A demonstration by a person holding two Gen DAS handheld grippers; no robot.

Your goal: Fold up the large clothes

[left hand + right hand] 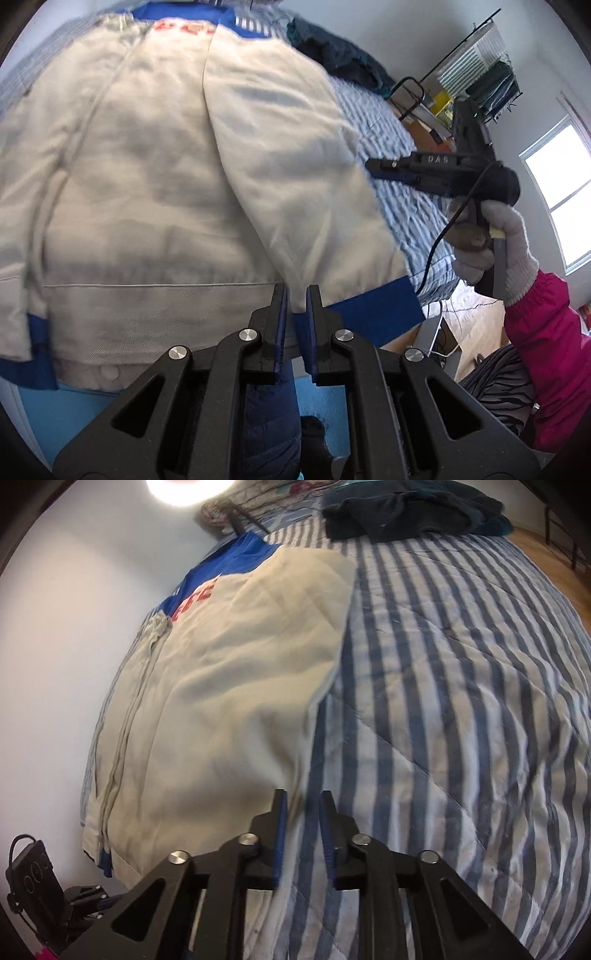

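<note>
One cream jacket (155, 177), one striped quilt (461, 701), two grippers.

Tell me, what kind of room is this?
Most likely a bedroom. A cream jacket lies spread on a bed with a striped quilt, dark clothes are piled at its far end, and there is a window in the wall beside it.

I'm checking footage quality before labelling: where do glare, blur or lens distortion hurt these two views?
Left wrist view: the window is blown out white, and the cream jacket looks soft and bulged by the fisheye. Right wrist view: a bright lamp glare burns the top edge, the striped bedspread curves strongly, and its stripes smear near the right hand-held gripper.
</note>
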